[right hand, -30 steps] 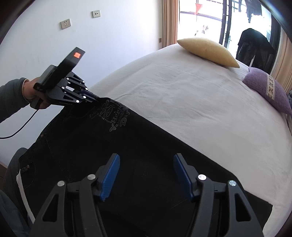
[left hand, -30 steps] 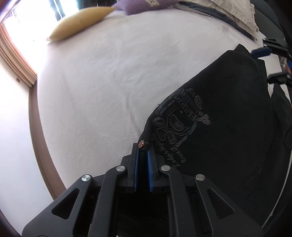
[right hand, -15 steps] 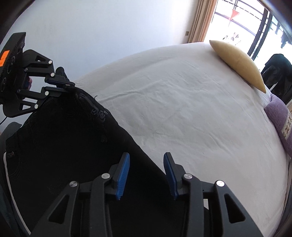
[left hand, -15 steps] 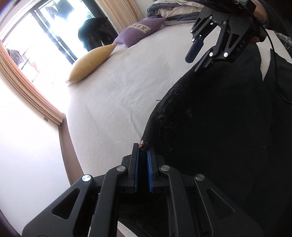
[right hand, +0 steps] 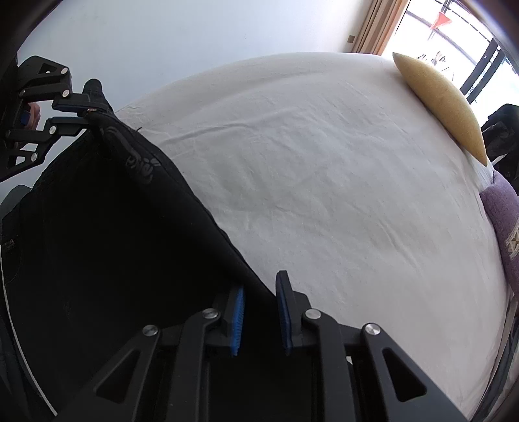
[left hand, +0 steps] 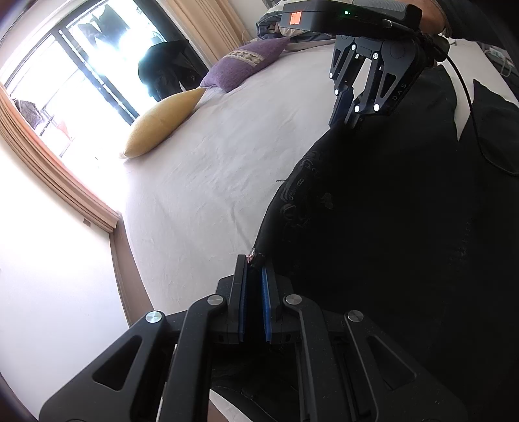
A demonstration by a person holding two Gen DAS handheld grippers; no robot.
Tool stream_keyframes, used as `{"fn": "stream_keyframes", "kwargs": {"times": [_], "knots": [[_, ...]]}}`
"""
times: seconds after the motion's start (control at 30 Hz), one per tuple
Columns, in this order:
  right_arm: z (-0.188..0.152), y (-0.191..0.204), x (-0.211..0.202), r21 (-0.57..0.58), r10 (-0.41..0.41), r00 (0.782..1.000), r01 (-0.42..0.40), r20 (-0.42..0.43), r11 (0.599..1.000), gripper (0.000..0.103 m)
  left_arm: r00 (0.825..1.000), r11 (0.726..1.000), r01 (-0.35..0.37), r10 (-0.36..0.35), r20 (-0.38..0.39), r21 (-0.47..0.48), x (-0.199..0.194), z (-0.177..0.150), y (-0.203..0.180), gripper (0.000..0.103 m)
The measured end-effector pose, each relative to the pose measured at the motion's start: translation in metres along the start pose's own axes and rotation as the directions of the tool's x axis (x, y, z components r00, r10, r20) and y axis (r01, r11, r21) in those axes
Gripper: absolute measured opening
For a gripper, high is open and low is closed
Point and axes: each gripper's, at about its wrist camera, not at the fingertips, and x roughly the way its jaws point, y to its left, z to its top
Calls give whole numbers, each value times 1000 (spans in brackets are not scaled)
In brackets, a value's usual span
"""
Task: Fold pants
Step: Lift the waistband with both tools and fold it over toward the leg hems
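The black pants (left hand: 389, 227) with a grey printed emblem (left hand: 295, 194) hang lifted above the white bed (left hand: 211, 168). My left gripper (left hand: 254, 269) is shut on a corner of the pants' top edge. My right gripper (right hand: 259, 292) has the pants' edge (right hand: 194, 201) between its blue pads, the jaws narrowed around the cloth with a small gap still showing. In the left wrist view the right gripper (left hand: 348, 107) is at the pants' far upper edge. In the right wrist view the left gripper (right hand: 86, 112) holds the far corner.
A yellow pillow (left hand: 162, 123) and a purple pillow (left hand: 246, 65) lie at the bed's far side near the window and curtain (left hand: 55, 168). A pile of bedding (left hand: 275, 26) sits beyond. White wall (right hand: 178, 39) is beside the bed.
The right gripper's jaws have closed from wide open down onto the pants' edge. Both grippers have risen and the pants have lifted off the bed. The left gripper stayed shut.
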Motion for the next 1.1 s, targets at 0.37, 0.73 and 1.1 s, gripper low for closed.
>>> {"fn": "stream_keyframes", "kwargs": {"times": [0.37,0.73,1.1], "knots": [[-8,19,-16,91,-41,998,36,52,995,4,1000,999,-4,5,8,-50,-11,-1,-5,6],[-27,64,-44,272,-82,981,31,177,962,4,999,993,11,-6,42,-114,-54,-6,-30,6],[-83,136,-83,416,-139,953,15,270,909,4,995,986,78,-68,75,-146,-116,-22,-87,6]]}}
